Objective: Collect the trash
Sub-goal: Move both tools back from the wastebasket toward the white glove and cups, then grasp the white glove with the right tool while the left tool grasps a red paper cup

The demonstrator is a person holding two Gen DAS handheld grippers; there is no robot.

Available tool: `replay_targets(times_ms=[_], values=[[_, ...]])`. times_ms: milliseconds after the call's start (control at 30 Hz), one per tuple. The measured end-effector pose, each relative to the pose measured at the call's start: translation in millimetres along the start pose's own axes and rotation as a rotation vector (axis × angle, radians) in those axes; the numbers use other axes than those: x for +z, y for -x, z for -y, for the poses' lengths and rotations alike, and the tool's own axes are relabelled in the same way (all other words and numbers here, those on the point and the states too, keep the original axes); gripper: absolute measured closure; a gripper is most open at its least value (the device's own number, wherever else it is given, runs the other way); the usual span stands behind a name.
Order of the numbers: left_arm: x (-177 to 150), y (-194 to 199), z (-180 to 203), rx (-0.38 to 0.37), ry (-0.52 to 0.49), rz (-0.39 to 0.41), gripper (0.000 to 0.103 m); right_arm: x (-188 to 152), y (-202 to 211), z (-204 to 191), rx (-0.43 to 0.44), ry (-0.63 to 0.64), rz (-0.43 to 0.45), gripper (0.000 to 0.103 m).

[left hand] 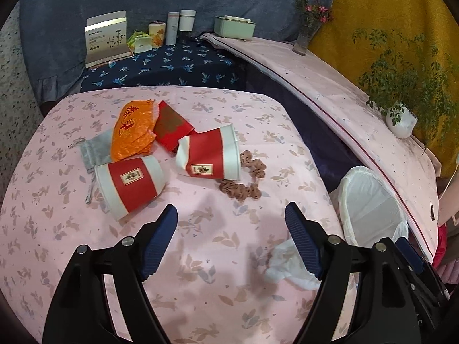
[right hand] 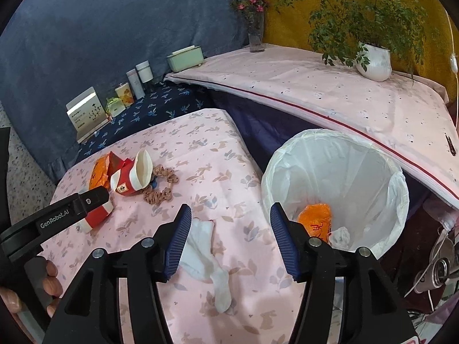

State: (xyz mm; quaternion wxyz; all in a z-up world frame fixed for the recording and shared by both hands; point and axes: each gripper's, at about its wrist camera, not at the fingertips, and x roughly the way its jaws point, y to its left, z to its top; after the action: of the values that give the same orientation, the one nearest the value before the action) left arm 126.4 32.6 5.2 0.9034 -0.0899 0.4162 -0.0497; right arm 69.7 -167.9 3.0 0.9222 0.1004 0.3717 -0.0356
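Both hands are over the pink rabbit-print worktop point(left hand: 229, 272) now; left hand-held gripper point(left hand: 231, 215) wide and empty, aimed near the two red-and-white paper cups point(left hand: 134, 185), which lie tipped beside the orange wrapper point(left hand: 132, 132). Right hand-held gripper point(right hand: 231, 218) spread, nothing in it, a white sock point(right hand: 206, 255) below. The white-lined bin point(right hand: 338, 166) sits just off the edge. Risk, I'd say: cups roll if nudged, or the brown beaded string point(left hand: 246, 180) gets binned

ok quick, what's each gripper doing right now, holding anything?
Left gripper: open, holding nothing, above the pink floral cloth.
Right gripper: open, holding nothing.
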Motion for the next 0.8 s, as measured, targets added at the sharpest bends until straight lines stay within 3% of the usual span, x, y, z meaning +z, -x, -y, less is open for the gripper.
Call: replay_targets(times_ms=[167, 433, 800], values=[[-4, 0, -21, 0.053, 0.004, 0.009, 0.029, -10, -8, -20, 0.011, 0.022, -0.026, 0.042], [-13, 0, -58, 0.130, 0.038, 0.019, 0.014, -28, -29, -44, 0.016, 0.052, -0.083, 0.041], [-13, -12, -110, 0.182, 0.105, -0.003, 0.013, -45, -61, -60, -0.003, 0.070, -0.146, 0.041]])
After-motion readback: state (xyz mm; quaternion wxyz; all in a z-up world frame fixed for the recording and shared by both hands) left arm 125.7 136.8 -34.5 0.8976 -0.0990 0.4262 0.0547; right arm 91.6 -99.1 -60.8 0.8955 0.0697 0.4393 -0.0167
